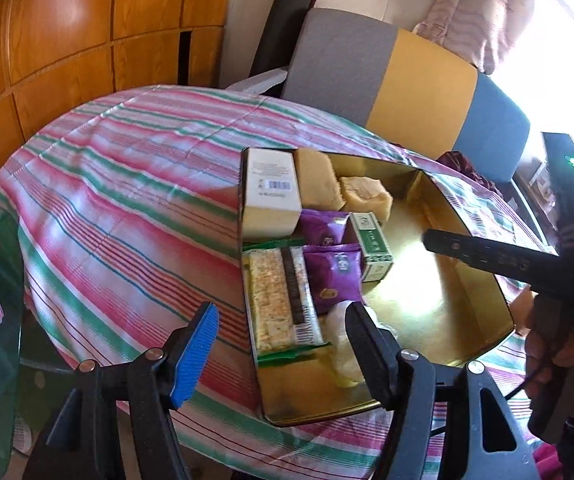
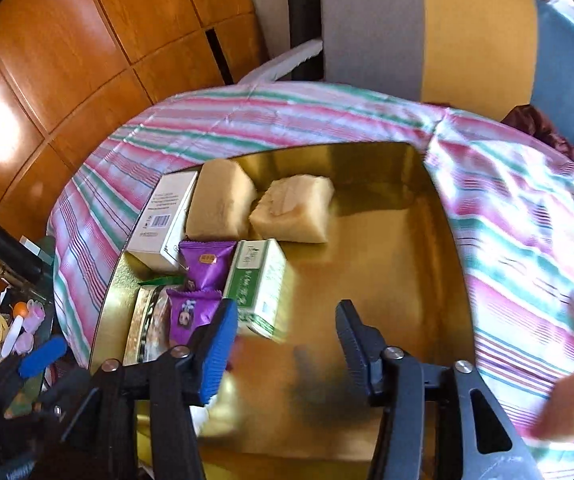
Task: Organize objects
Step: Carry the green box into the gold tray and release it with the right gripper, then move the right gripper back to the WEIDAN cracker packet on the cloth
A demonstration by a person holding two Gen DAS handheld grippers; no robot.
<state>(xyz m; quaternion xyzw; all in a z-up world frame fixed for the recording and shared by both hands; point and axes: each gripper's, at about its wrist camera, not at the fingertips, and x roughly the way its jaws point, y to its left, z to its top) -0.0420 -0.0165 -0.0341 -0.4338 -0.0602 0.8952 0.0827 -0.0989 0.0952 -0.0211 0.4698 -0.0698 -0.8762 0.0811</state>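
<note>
- My right gripper [image 2: 283, 336] hangs empty, jaws apart, over gold tray [image 2: 387, 280]; left gripper [image 1: 283, 344] wide, empty
- I fetch wrapped cake [image 2: 571, 400] off cloth, seat it beside its fellows

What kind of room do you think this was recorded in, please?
Probably a home living or dining room: a table under a striped cloth, wood cabinets, a cushioned chair, and a gold tin of snacks.

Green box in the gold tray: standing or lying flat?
Lying flat. The green box rests on a long side on the gold tray floor, beside the purple packets.
</note>
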